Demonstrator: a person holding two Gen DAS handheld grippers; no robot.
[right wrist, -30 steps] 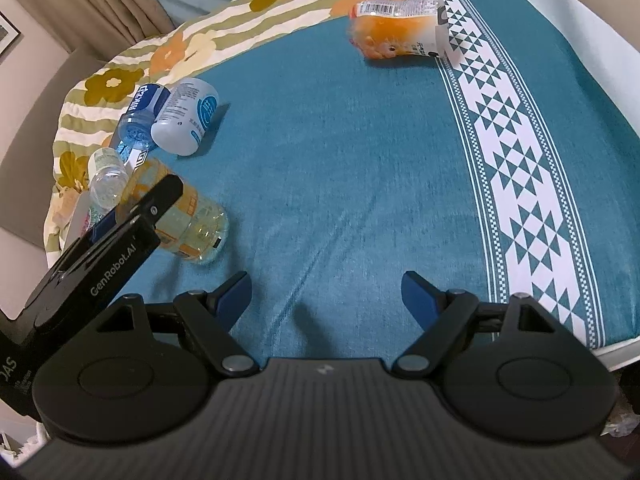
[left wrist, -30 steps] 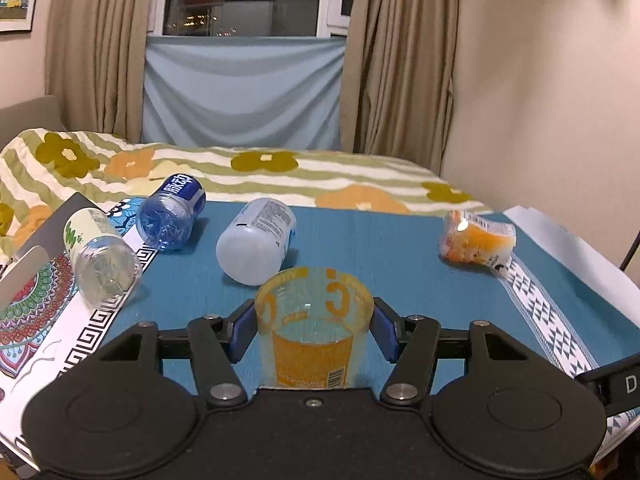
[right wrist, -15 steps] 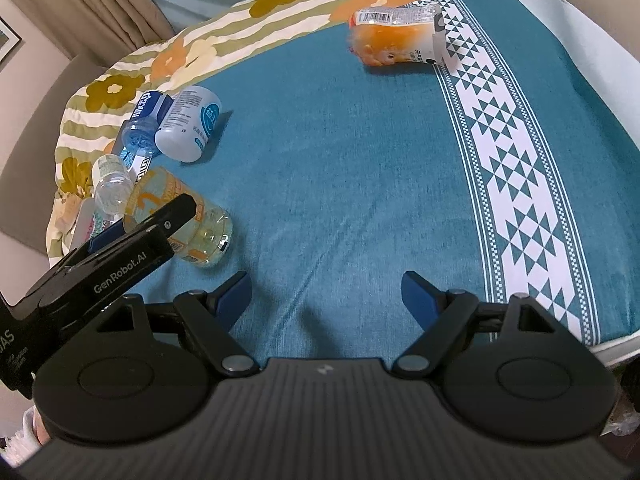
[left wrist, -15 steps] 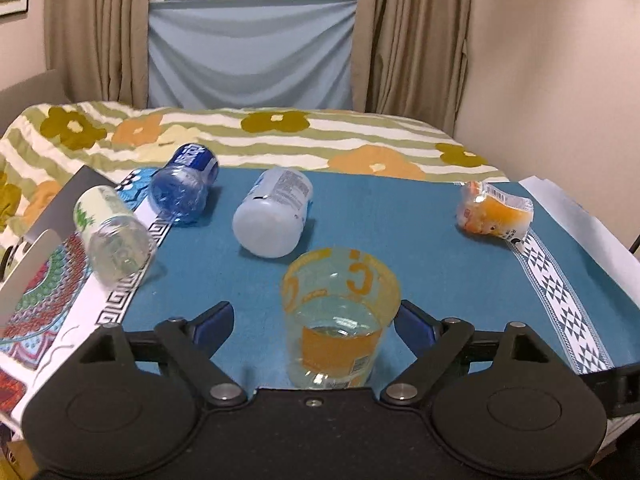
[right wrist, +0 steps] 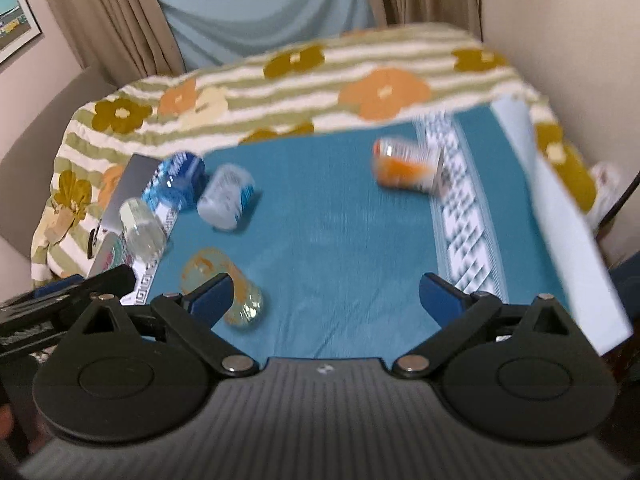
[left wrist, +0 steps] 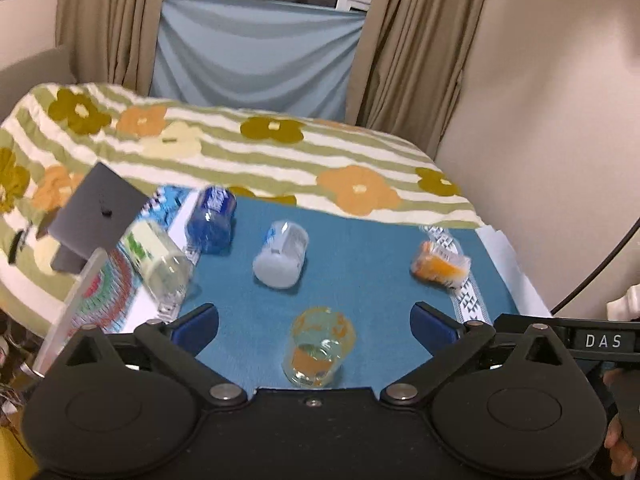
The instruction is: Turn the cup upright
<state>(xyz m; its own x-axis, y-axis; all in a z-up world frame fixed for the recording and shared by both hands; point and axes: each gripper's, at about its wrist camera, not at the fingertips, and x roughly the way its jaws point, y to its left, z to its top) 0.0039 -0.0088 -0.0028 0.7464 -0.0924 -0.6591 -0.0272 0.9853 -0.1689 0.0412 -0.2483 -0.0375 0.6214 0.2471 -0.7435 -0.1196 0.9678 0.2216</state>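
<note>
The clear cup [left wrist: 318, 346] with orange print stands upright, mouth up, on the blue cloth [left wrist: 360, 276] near its front edge. My left gripper [left wrist: 314, 322] is open and empty, pulled back and raised, with the cup between and below its blue fingertips and apart from them. In the right wrist view the cup [right wrist: 224, 286] is at the lower left, partly behind a fingertip. My right gripper [right wrist: 326, 294] is open and empty, above the cloth [right wrist: 340, 240].
Three bottles lie on their sides at the left: a blue one [left wrist: 214, 220], a white one [left wrist: 282, 256] and a clear one [left wrist: 160, 266]. An orange packet [left wrist: 440, 266] lies at the right. A dark laptop [left wrist: 96, 212] sits at the left edge. The wall is close on the right.
My left gripper opened, let go of the upright cup, and drew back and up. My right gripper also rose and pulled back. The cup stays standing.
</note>
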